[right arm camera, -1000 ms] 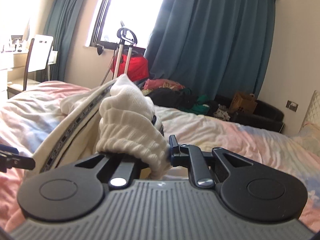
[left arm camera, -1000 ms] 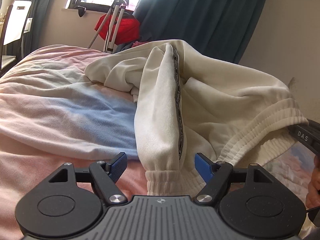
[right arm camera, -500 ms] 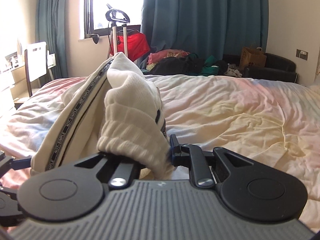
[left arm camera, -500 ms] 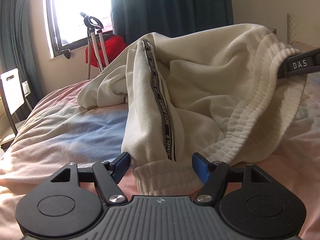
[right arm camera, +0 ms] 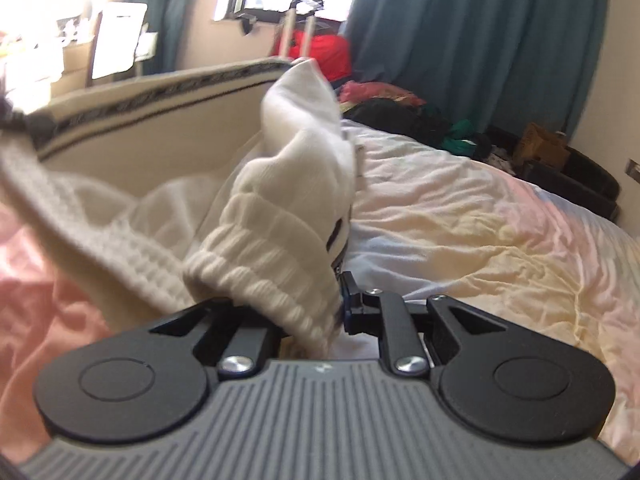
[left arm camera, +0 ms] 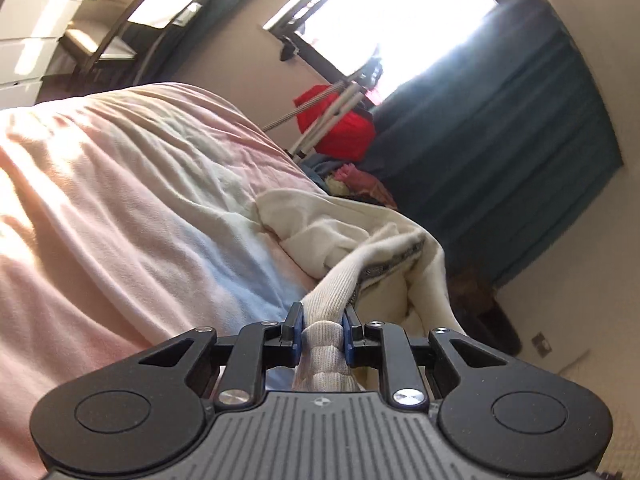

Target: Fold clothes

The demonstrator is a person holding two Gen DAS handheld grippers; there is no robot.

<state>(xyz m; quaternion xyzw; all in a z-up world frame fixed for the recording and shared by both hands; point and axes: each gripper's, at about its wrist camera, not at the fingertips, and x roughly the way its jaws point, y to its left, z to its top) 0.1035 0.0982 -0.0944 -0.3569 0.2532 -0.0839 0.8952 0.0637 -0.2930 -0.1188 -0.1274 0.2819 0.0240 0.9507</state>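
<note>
Cream sweatpants [left arm camera: 320, 236] with a black lettered side stripe [right arm camera: 160, 84] lie bunched on the pink and blue bed cover [left arm camera: 120, 220]. My left gripper [left arm camera: 322, 320] is closing its jaws on the ribbed leg cuff [left arm camera: 324, 344], and the blue pads pinch it from both sides. The left wrist view is tilted. My right gripper [right arm camera: 316, 304] is shut on the elastic waistband [right arm camera: 260, 256], which drapes over its left finger and hides it. The trouser leg stretches from there to the left edge of the right wrist view.
A red bag [left arm camera: 340, 128] and a white metal stand sit under the bright window. Dark teal curtains [left arm camera: 500, 140] hang behind. A chair [right arm camera: 116, 40] stands by the left wall. A heap of clothes [right arm camera: 400, 108] and a cardboard box [right arm camera: 540, 146] lie beyond the bed.
The left jaws, wide around the cuff before, have closed onto it, and the left gripper has rolled and swung aside. The right gripper has sunk a little, still holding the waistband.
</note>
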